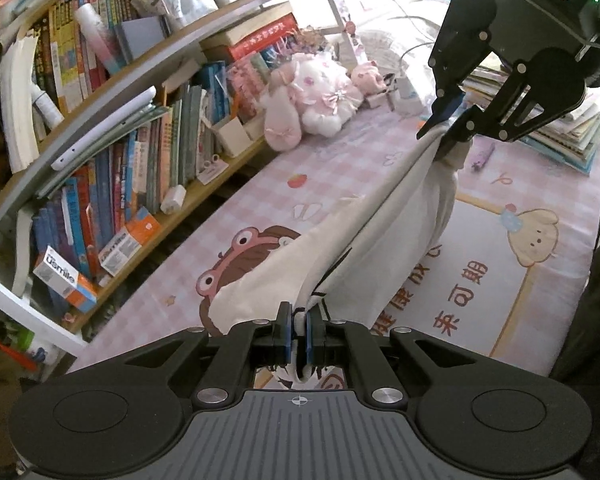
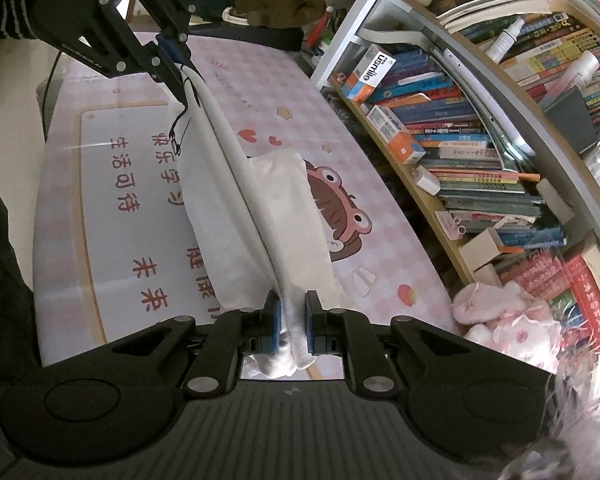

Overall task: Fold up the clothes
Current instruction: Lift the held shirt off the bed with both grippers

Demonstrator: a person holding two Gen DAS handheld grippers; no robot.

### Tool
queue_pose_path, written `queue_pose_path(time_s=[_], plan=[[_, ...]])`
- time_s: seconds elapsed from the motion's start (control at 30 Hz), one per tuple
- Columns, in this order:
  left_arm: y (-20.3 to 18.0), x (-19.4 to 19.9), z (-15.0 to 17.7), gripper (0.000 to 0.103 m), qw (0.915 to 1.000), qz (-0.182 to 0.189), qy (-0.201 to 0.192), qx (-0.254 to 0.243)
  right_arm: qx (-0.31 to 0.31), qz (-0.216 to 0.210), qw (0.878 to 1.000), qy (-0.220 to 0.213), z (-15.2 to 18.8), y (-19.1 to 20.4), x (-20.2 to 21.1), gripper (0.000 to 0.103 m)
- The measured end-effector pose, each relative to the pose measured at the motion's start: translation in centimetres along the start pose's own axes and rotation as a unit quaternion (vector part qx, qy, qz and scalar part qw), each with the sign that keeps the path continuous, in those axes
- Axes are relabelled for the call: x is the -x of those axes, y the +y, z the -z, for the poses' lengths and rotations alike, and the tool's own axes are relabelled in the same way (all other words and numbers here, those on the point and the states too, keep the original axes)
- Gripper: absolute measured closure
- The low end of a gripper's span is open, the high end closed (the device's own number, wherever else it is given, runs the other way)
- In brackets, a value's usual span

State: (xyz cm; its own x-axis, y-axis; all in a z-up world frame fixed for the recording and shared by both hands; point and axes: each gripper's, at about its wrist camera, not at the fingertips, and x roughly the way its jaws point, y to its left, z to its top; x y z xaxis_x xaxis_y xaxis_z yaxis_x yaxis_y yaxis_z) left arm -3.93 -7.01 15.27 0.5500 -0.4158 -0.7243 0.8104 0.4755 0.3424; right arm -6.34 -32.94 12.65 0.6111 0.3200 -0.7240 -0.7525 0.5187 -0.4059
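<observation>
Counter [image 1: 380,160] mid open w/ pink mat, bookshelf [image 1: 120,160] crowding one long edge, plush toys [image 1: 320,100] & book stack [image 1: 560,136] blocking far end

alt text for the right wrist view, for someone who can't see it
The right gripper and the left gripper each pinch an end of a white garment, stretching it above a pink checked table mat. Crowded bookshelves line the right side.

One garment [image 1: 384,216], two grippers [image 1: 298,334], one bookshelf [image 1: 112,128].
</observation>
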Motion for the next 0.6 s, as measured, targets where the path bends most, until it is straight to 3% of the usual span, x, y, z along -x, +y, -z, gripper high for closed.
queue_pose_path(time_s=[0.3,0.6], plan=[[2.2,-1.0,-0.8,0.097,0.9999,-0.006,-0.003,0.014,0.002,-0.001,1.000,-0.005,-0.6,-2.0,-1.1,0.092],[6.3,-4.6,-2.0,0.096,0.9992,0.024,-0.005,0.031,-0.021,-0.006,1.000,0.015,-1.4,-5.6,-4.1,0.092]])
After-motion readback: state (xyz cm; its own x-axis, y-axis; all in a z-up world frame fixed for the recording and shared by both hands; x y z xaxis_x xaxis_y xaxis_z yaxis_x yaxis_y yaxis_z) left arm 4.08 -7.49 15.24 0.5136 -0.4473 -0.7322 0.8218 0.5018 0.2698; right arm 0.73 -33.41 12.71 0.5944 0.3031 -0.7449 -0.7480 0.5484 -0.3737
